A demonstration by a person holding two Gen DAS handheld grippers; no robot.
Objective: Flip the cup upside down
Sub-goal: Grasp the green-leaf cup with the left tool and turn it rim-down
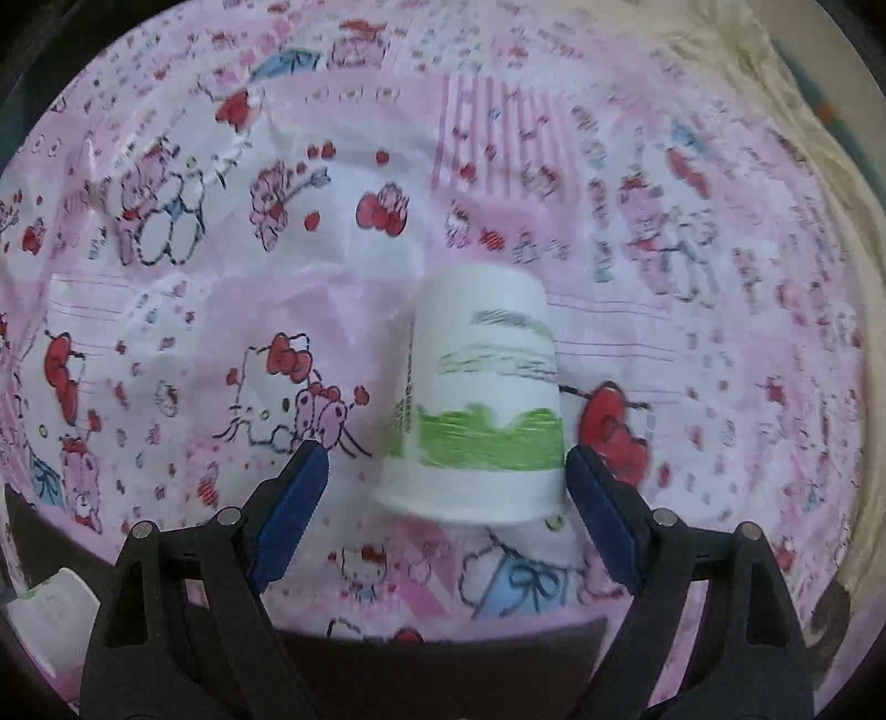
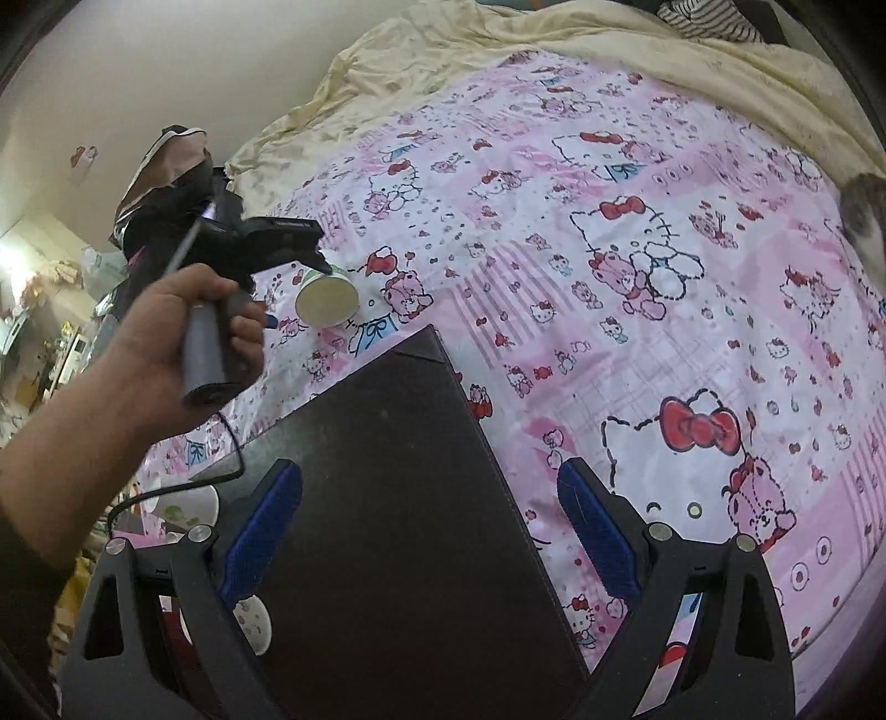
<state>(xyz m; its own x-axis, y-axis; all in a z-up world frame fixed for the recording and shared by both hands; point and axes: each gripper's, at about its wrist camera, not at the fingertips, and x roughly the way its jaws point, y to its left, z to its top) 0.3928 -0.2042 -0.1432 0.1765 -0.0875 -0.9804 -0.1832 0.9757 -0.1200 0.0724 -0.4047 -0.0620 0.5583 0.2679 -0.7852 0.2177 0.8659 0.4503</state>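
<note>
The cup (image 1: 479,399) sits between the spread fingers of the left gripper (image 1: 446,471), its closed base pointing away, over the pink bedsheet (image 1: 166,310). The right gripper (image 2: 429,498) hangs with fingers spread and empty above a dark board (image 2: 387,471), well apart from the cup

Right tool (image 2: 429,531), fingers spread, hovers over a dark board (image 2: 398,471); cup (image 2: 326,296) far off.

The cup (image 1: 482,399) is white with a green band and faint grey-green strokes. The bedsheet (image 1: 221,310) is pink and white, printed with cartoon cats, red bows and pale blue gift boxes. The fingers (image 1: 293,509) carry dark blue pads on black frames. A cream blanket (image 2: 554,39) lies along the bed's far edge; a dark brown board (image 2: 398,471) lies at its near edge.
</note>
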